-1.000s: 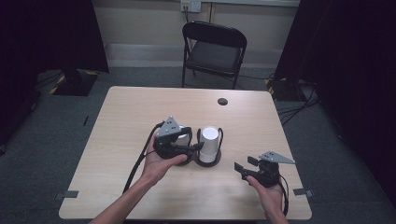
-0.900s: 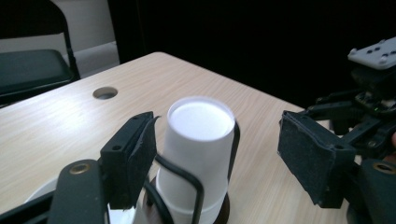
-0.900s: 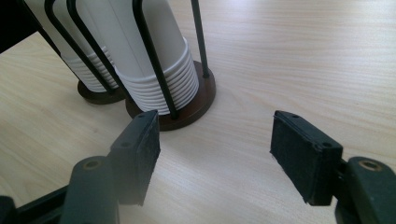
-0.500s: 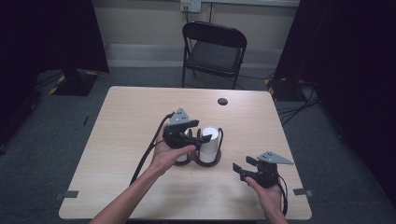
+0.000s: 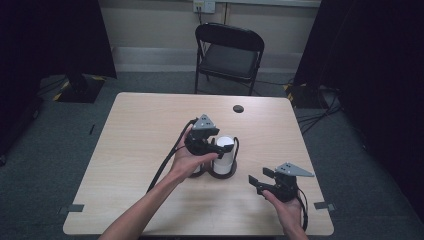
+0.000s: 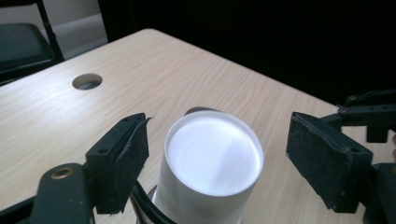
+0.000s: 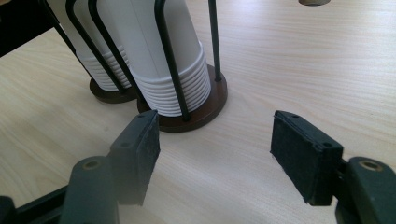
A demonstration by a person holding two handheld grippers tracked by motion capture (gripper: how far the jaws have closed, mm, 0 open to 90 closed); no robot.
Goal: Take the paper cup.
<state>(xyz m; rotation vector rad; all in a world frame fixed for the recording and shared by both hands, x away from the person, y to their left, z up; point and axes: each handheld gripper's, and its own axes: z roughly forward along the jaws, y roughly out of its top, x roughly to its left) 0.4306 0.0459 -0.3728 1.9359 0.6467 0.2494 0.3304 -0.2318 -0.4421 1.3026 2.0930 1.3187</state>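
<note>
A stack of upside-down white cups [image 5: 225, 151] stands in a black wire holder on a dark round base [image 7: 205, 109] at mid-table. A second, partly hidden stack [image 7: 103, 70] sits just beside it. My left gripper [image 5: 216, 145] hovers at the top of the stack, open. Its pads [image 6: 128, 158] stand on either side of the top cup [image 6: 212, 158], apart from it. My right gripper [image 5: 259, 181] rests low near the front right of the table, open and empty. It faces the holder's base from a short way off [image 7: 215, 140].
A round cable hole [image 5: 238, 108] lies in the tabletop behind the cups. A black folding chair [image 5: 227, 50] stands beyond the far edge. The left gripper's cable [image 5: 162, 165] trails across the wood toward the front.
My left gripper has moved right and forward from beside the holder to the top of the cup stack. The right gripper has hardly shifted.
</note>
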